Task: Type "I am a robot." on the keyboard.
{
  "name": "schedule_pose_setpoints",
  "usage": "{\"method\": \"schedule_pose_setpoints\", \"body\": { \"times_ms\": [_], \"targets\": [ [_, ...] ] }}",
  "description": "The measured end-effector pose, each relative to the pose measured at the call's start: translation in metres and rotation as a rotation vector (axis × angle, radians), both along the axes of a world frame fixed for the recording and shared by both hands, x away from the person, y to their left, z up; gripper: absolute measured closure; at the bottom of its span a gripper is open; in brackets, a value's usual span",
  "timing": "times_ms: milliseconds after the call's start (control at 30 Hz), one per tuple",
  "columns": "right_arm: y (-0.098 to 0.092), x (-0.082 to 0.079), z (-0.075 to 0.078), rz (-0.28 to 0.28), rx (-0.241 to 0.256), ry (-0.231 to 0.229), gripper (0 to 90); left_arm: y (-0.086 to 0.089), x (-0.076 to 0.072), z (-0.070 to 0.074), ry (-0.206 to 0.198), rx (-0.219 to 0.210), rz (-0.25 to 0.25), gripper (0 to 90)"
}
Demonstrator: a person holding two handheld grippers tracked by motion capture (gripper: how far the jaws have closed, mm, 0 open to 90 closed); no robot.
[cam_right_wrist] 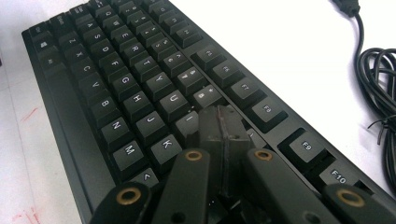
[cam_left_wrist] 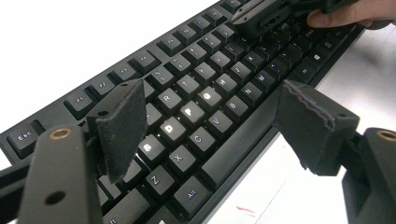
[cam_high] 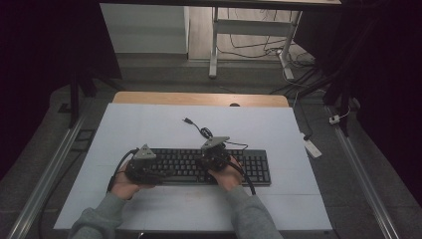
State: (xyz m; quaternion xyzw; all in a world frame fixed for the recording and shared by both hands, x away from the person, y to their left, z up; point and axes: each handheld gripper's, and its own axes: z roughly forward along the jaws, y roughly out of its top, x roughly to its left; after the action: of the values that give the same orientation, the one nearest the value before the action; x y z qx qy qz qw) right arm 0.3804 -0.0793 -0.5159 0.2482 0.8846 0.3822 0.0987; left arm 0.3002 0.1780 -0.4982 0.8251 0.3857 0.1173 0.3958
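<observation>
High view: keyboard (cam_high: 209, 167) long axis left-right, cable (cam_high: 199, 128) seemingly rearward.

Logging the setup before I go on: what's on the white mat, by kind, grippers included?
Keyboards: 1, the black keyboard.
Cables: 1, its loose black cable.
Grippers: 2, left gripper open over the keys, right gripper shut, tips at the keys.
Total: 4.
</observation>
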Motion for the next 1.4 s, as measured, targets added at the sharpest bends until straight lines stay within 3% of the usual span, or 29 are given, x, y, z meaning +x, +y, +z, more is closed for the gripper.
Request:
{"method": "schedule_pose_setpoints", "body": {
  "times_ms": [367, 633, 833, 1133, 1400],
  "targets": [
    [-0.014, -0.010, 0.016, 0.002, 0.054, -0.044, 89.3, 0.001, 0.000, 0.000, -0.004, -0.004, 0.011, 25.3],
    [-0.041, -0.029, 0.023, -0.022, 0.087, -0.061, 69.2, 0.003, 0.001, 0.000, -0.005, -0.005, 0.023, 25.5],
    [-0.066, -0.043, 0.026, -0.046, 0.098, -0.078, 61.9, 0.004, 0.002, -0.001, -0.001, 0.000, 0.033, 25.8],
    [-0.096, -0.058, 0.021, -0.079, 0.113, -0.091, 59.4, 0.003, 0.003, -0.002, 0.003, 0.004, 0.037, 26.1],
    [-0.106, -0.062, 0.019, -0.080, 0.121, -0.093, 59.0, 0.004, 0.002, -0.001, -0.003, 0.002, 0.038, 26.3]
  ]
}}
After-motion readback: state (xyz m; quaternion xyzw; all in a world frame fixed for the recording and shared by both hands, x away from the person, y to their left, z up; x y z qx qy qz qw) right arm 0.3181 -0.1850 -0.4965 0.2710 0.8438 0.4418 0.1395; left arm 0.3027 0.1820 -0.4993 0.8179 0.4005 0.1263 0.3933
